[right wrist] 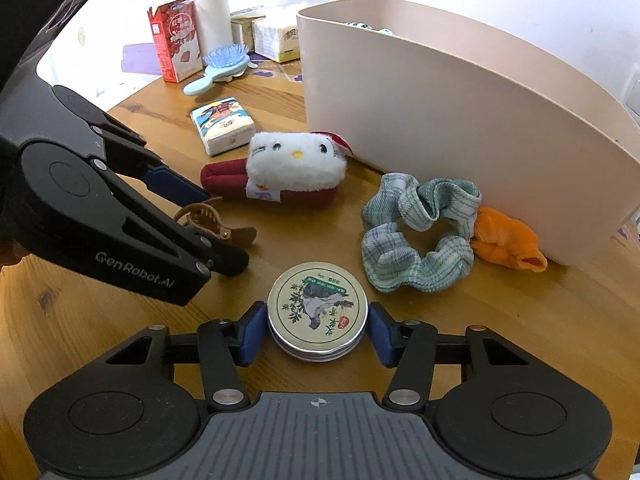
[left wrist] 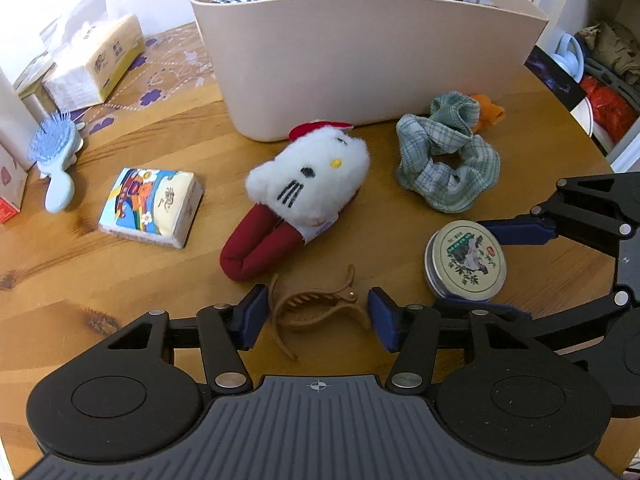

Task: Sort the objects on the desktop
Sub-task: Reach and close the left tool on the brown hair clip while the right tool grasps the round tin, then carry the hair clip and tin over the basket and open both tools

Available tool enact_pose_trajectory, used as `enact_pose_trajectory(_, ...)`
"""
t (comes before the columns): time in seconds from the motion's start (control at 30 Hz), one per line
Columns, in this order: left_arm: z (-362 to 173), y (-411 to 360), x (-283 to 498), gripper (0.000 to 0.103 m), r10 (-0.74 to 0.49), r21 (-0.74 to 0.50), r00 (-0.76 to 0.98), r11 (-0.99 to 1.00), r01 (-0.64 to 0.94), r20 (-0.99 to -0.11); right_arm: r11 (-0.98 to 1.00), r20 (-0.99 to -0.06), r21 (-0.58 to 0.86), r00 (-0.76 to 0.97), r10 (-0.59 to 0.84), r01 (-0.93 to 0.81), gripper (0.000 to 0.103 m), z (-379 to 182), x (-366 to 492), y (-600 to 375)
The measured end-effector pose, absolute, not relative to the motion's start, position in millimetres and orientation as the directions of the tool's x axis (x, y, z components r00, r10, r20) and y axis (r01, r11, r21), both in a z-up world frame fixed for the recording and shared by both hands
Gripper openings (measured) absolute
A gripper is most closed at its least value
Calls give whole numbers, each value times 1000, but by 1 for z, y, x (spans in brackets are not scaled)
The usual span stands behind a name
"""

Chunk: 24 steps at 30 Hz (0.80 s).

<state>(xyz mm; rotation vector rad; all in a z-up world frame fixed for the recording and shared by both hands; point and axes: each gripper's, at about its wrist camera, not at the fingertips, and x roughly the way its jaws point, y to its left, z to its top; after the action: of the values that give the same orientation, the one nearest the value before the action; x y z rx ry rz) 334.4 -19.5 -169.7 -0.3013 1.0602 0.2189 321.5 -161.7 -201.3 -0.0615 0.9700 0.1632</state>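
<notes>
Both grippers down on the wooden table (left wrist: 80,264), each straddling one item.

Left gripper (left wrist: 318,318): jaws spread, brown claw hair clip (left wrist: 316,306) lying between the pads, small gaps either side. Not gripped.

Right gripper (right wrist: 318,330): pads flank the round tin (right wrist: 317,310). Left pad looks touching or nearly so; right pad shows a thin gap. Cannot tell whether it is clamped. Tin sits flat on the table.

Layout, right wrist view: beige bin (right wrist: 460,120) at 1 o'clock, already holding checked fabric. Green plaid scrunchie (right wrist: 420,232) and orange scrunchie (right wrist: 508,242) at 2 o'clock. Cat plush clip (right wrist: 288,168) at 12, tissue pack (right wrist: 222,124) at 11.

Risks (judgement):
- Clip is curved and springy; closing on its arched back could make it squirt out or twist.
- Tin wall is smooth and round; an off-centre pinch could let it slide.
- Grippers sit close together; lifting both at once risks a knock.
</notes>
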Motion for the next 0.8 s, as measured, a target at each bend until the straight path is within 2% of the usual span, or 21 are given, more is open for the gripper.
enact_pose_trajectory(0.37,-165,-28,311,55,3,-176,459,922,-345,-888,991,-844,11,530,81,-135,51,-199,304,-166)
enact_pose_trajectory(0.8,-149,-30,289,55,-9,-204,471,908,-366,-882,995,-808,9,586,63,-95,51,-182,280,-171)
